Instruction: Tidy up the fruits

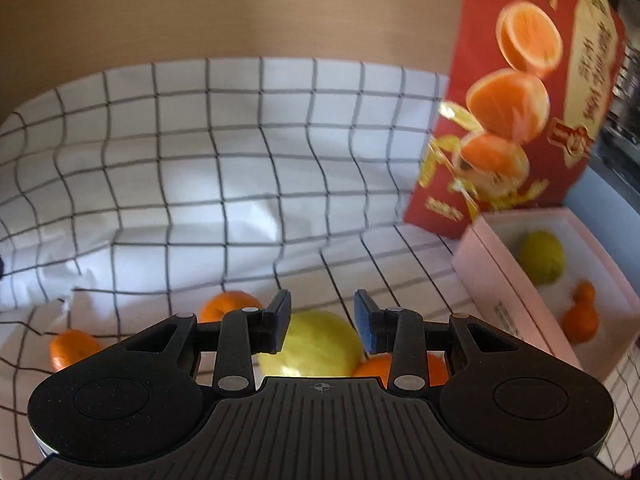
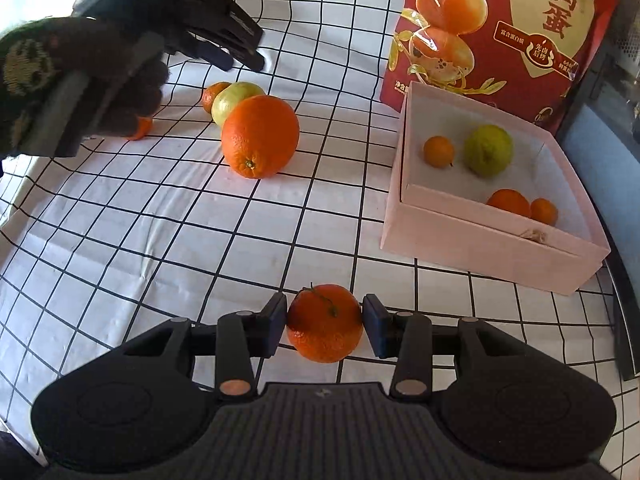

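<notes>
My right gripper (image 2: 324, 320) is shut on a tangerine (image 2: 324, 322) with a green stem, held just above the checked cloth. My left gripper (image 1: 322, 316) is open, hovering over a yellow-green fruit (image 1: 320, 344) without touching it. A large orange (image 1: 374, 368) lies against that fruit. From the right wrist view the left gripper (image 2: 242, 62) hangs above the yellow-green fruit (image 2: 236, 100) and the large orange (image 2: 260, 142). A pink box (image 2: 460, 240) at the right holds a green fruit (image 2: 490, 156) and three small oranges.
A red snack bag (image 2: 500, 20) stands behind the pink box (image 1: 500, 280). Loose tangerines (image 1: 228, 304) (image 1: 72, 350) lie on the white checked cloth (image 2: 160, 220). A dark gloved hand (image 2: 60, 76) holds the left gripper. A dark edge runs along the right.
</notes>
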{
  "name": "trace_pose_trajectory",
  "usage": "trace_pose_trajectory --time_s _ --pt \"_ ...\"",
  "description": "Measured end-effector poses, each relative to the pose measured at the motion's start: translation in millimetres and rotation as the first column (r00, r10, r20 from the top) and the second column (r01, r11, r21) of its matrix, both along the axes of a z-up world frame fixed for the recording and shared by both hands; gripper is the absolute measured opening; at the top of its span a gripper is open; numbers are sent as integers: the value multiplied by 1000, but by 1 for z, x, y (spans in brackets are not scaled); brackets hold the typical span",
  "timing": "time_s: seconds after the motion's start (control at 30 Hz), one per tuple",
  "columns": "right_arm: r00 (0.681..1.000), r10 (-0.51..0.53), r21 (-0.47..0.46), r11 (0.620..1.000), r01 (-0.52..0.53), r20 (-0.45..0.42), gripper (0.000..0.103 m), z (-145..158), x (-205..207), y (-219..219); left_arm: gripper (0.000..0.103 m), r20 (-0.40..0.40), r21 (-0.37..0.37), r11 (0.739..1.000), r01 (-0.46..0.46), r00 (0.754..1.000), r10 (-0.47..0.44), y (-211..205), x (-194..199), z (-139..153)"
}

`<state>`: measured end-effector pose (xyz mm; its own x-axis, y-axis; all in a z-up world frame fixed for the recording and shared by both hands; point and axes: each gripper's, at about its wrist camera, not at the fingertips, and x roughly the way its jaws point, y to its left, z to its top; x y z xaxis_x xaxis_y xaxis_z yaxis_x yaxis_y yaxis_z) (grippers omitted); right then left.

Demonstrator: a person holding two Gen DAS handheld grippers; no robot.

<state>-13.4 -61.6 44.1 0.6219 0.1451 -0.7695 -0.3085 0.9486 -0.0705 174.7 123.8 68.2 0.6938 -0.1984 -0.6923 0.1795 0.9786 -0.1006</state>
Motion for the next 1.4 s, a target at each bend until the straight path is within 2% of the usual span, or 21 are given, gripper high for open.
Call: trace_pose_trajectory --time_s 0.13,0.23,0.33,0.5,0.67,0.87,0.97,1.1,1.17,1.23,1.4 --pt "1000 2 -2 1000 -2 7 41 -1 0 1 39 15 23 1000 10 1000 -10 4 -16 -5" --pt "1000 4 -6 1000 -4 12 41 -1 0 2 40 11 10 1000 9 1000 -9 15 -32 -8" --pt "1000 6 -3 1000 -6 13 41 -2 0 0 42 -16 -32 999 7 1000 -7 29 -50 -13" --pt "1000 3 5 1000 -3 9 41 -2 -1 -3 40 -59 -20 999 -28 998 26 40 -81 -29" --pt "1000 1 -6 1000 -1 23 41 1 -6 -5 40 -64 -132 985 -109 993 101 61 -106 -27" --pt "1000 0 -3 1000 0 26 43 1 -9 -7 39 -101 -245 955 -167 984 146 72 -101 -19" --pt "1000 3 -5 1000 -3 24 49 1 -11 -5 39 -106 -257 946 -198 979 176 73 -101 -15" --pt "997 42 26 999 -43 58 60 15 -13 -3 39 -93 -204 955 -217 975 202 68 -108 -11" --pt "994 64 37 997 -67 87 65 27 -7 2 39 -91 -226 949 -217 975 202 70 -116 -10" --pt "991 80 53 995 -86 110 72 42 8 9 39 -98 -255 941 -224 974 205 74 -125 -11" --pt "986 139 109 983 -149 95 72 61 69 45 40 -131 -296 927 -232 971 201 85 -153 -15"
